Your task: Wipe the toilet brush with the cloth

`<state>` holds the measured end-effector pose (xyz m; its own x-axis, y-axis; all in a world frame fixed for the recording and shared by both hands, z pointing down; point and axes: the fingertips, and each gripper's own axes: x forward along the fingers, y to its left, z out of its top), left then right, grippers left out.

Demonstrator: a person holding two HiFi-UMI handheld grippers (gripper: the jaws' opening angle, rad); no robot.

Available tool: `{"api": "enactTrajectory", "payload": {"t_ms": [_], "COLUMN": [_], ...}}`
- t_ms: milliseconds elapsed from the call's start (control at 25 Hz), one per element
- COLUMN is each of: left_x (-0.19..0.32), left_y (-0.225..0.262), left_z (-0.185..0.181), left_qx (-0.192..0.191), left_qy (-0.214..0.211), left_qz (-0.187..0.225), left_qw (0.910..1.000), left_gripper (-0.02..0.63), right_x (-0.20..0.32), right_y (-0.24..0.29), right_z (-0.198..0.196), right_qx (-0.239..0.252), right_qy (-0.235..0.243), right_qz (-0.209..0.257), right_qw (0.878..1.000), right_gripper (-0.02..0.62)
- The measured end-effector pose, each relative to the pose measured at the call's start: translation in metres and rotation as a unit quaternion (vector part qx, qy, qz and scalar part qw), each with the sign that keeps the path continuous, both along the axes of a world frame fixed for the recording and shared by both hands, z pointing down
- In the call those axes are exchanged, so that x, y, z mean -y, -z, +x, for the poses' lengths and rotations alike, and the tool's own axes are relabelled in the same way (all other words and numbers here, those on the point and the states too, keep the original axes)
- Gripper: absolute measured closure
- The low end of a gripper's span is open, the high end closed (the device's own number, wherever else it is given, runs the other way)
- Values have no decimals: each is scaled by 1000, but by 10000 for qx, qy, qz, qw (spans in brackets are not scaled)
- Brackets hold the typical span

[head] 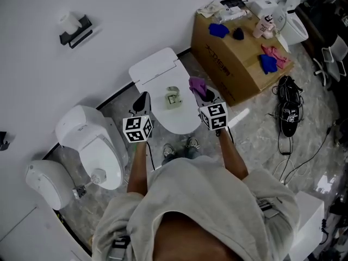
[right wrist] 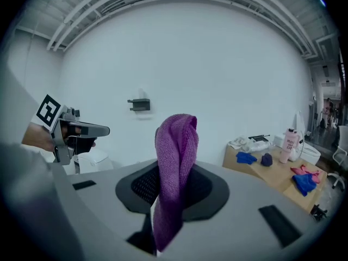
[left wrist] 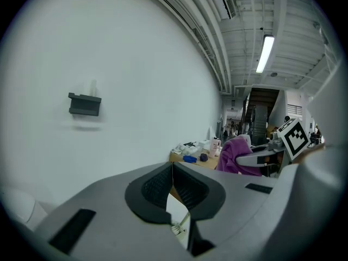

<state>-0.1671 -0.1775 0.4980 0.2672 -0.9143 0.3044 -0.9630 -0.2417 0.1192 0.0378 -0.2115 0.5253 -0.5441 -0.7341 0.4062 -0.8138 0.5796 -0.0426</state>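
A small pale green and white object (head: 173,98), perhaps the brush, lies on the closed white toilet lid (head: 157,72); a bit of it shows under the left jaws (left wrist: 176,230). Over the lid's right side my right gripper (head: 205,95) is shut on a purple cloth (head: 197,85), which stands up folded between the jaws (right wrist: 175,162) and hangs down in front of them. My left gripper (head: 143,97) hovers over the lid's left edge, apart from the object. Its pads (left wrist: 157,186) meet with nothing seen between them. Each gripper shows in the other's view: the right gripper (left wrist: 255,159), the left gripper (right wrist: 106,129).
A cardboard box (head: 239,64) at the right carries blue and pink cloths and a bottle (head: 265,26). A second white toilet (head: 92,145) and another white fixture (head: 46,184) stand at the left. Black shoes (head: 288,113) and cables lie on the floor. A paper holder (head: 76,30) hangs on the wall.
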Motion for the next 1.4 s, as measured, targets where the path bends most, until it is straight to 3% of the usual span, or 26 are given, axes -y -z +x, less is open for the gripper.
{"api": "enactTrajectory", "payload": {"t_ms": [640,1400], "left_x": [24,28], "left_y": [30,34], "left_z": [-25,-23], "left_qx": [123,140], "left_qy": [160,122], "left_qz": [359,412], "left_qw": [9992,9990], "left_gripper": [586,586], "right_x": [26,31], "right_y": [44,48], "right_z": [-14,-14], "right_qx": [119,59], "right_qy": [-3,-48], "right_qz": [501,529], "right_qw": [9987,9986], "right_gripper": [494,494]}}
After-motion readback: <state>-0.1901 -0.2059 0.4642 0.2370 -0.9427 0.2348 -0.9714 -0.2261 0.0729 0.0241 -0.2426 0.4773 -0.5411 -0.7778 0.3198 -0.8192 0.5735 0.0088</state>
